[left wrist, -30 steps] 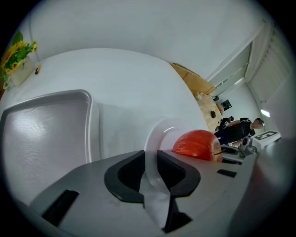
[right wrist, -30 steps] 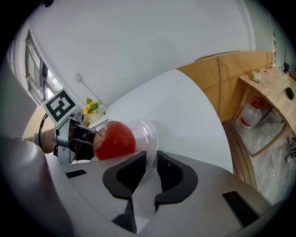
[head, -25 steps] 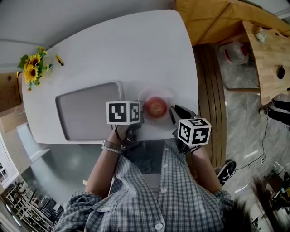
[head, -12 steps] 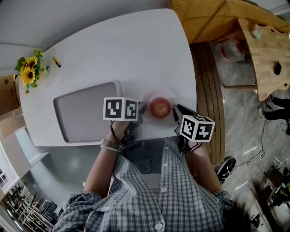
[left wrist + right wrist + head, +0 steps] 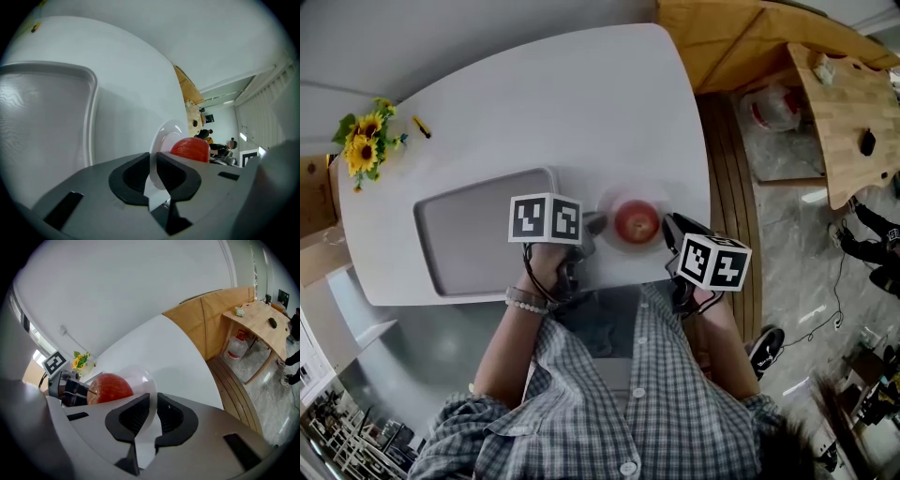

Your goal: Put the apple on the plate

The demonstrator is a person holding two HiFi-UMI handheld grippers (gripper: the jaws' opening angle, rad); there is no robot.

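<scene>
A red apple sits on a small white plate near the front right edge of the white table. My left gripper is at the plate's left rim, its jaws closed to a thin slit with the rim running into it. My right gripper grips the right rim the same way. Neither gripper touches the apple.
A grey tray lies left of the plate. Sunflowers and a small yellow item are at the far left. The table's right edge is close to the plate; beyond it stands a wooden desk.
The plate with the apple has shifted slightly to the right, away from the tray. Both grippers stay at its rim.
</scene>
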